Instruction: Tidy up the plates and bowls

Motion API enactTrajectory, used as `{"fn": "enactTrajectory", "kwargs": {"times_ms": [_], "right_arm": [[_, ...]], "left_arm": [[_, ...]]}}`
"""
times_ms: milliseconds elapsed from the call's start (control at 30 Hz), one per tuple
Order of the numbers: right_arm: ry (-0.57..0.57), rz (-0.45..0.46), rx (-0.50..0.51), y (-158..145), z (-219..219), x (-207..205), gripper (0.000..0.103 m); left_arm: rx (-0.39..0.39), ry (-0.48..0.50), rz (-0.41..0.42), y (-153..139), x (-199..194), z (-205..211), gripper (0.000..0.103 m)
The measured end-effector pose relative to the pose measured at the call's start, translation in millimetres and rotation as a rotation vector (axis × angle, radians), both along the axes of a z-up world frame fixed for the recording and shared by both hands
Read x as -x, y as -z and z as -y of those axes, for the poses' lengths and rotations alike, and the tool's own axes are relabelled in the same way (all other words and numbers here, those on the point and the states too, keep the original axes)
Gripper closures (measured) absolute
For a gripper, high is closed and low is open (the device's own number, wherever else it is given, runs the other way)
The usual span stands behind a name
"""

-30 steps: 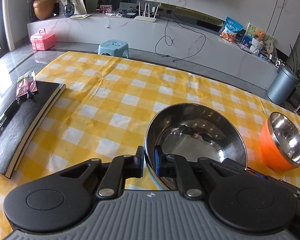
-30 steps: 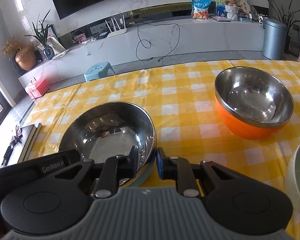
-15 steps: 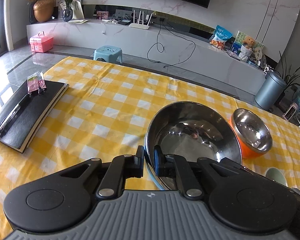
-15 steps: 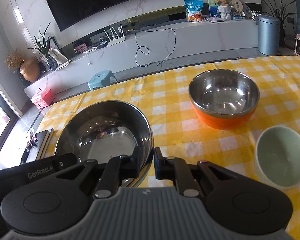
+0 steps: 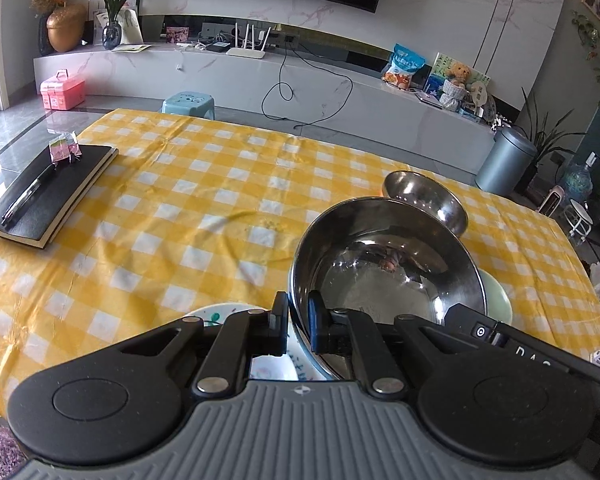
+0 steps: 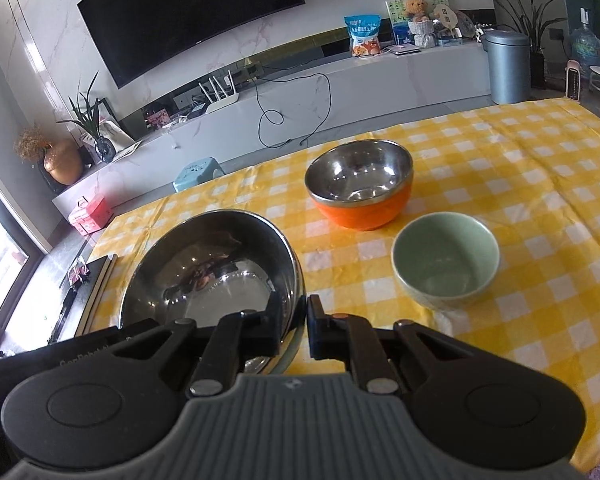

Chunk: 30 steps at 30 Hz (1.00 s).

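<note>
Over the yellow checked tablecloth (image 5: pixel 204 216), nearest the cameras: big steel bowl (image 5: pixel 384 264) carried clear of the cloth, held level from two sides.
Left gripper (image 5: pixel 298 320): clamped on the near-left rim of the steel bowl, one finger outside the wall, one inside.
Right gripper (image 6: pixel 294 320): clamped on the near-right rim of the same bowl (image 6: pixel 216 268), wall pinched between the pads; right-hand jaw pad looks barely touching.
Reason for two grips: wide, shallow, slick rim; one pinch would likely let it swing or tip.
Beyond the steel bowl: orange bowl with steel lining (image 6: pixel 360 188), upright on the cloth, apart from it.
Right of the steel bowl: pale green bowl (image 6: pixel 446 264), upright, just beside the orange one, not touching.
Beneath the steel bowl's near-left edge: white patterned plate (image 5: pixel 220 314), partly hidden by the left gripper.
Far left of the steel bowl: black notebook (image 5: pixel 48 196) with pen, at the cloth's edge, out of the way.
Likely step: carrying the largest bowl toward a stacking spot, probably as base for the smaller ones.
Risk: thin rim slipping if the two grips drift apart.
</note>
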State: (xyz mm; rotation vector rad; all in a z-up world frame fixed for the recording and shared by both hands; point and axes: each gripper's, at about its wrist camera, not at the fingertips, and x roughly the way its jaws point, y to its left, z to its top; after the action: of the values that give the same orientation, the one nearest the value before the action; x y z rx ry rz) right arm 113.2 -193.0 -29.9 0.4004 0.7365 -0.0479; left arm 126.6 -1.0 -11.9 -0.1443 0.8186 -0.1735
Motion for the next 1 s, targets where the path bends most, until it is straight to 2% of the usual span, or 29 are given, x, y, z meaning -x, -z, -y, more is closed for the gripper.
{"fn": "enactTrajectory", "kwargs": {"times_ms": [467, 767, 833, 867, 933, 967, 1000], "right_arm": [[0.061, 0.001, -0.004, 3, 35, 65, 0.094], [0.087, -0.026, 0.018, 17, 43, 86, 0.099], [0.085, -0.033, 0.014, 21, 44, 87, 0.103], [0.076, -0.034, 0.005, 22, 43, 87, 0.103], [0.058, -0.035, 0.003, 23, 39, 86, 0.103], [0.046, -0.029, 0.007, 24, 36, 85, 0.103], [0.043, -0.023, 0.018, 26, 33, 84, 0.103]], "left_arm": [[-0.007, 0.105, -0.009, 8, 48, 30, 0.091], [-0.006, 0.128, -0.061, 31, 63, 31, 0.091], [0.005, 0.132, -0.079, 36, 66, 29, 0.091], [0.01, 0.13, -0.075, 38, 68, 29, 0.095], [0.032, 0.155, -0.077, 39, 68, 31, 0.094], [0.023, 0.153, -0.072, 41, 68, 33, 0.095], [-0.025, 0.139, -0.069, 43, 68, 39, 0.098]]}}
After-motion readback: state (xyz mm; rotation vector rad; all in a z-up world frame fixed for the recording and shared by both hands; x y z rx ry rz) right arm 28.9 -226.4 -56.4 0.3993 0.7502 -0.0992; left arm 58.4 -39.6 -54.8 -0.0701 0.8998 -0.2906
